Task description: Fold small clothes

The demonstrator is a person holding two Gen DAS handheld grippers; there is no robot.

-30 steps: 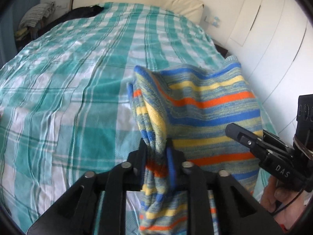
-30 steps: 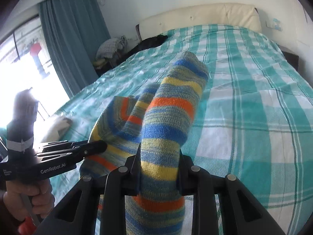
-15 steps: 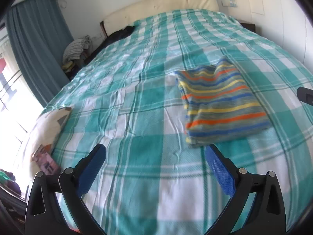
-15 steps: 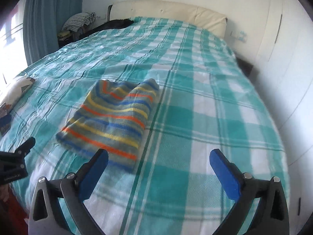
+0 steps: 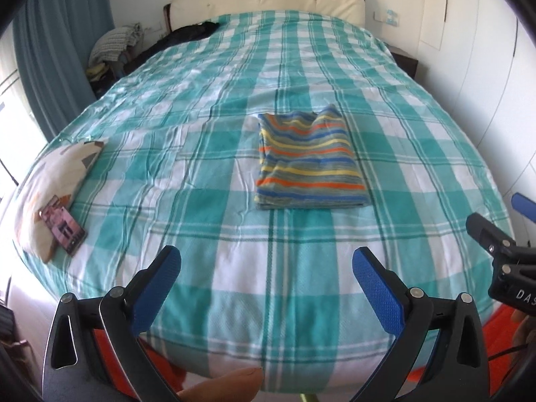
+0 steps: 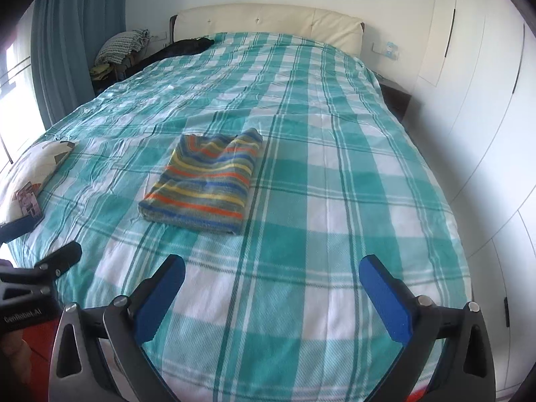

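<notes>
Folded striped garment [image 5: 310, 160] flat on checked bed [image 5: 214, 174]

Striped garment [image 5: 310, 160] released, claws withdrawn.

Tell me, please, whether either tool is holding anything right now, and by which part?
Nothing is held. Both the left tool and right tool are open and empty; the folded striped sweater lies free on the bed.

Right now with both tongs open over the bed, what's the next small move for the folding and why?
Probably draw both tongs back and leave it. The striped garment lies folded flat as a neat rectangle on the checked bedspread, and the left tongs and right tongs both stand open and empty, well short of it. No other loose garment shows on the bedspread.
</notes>
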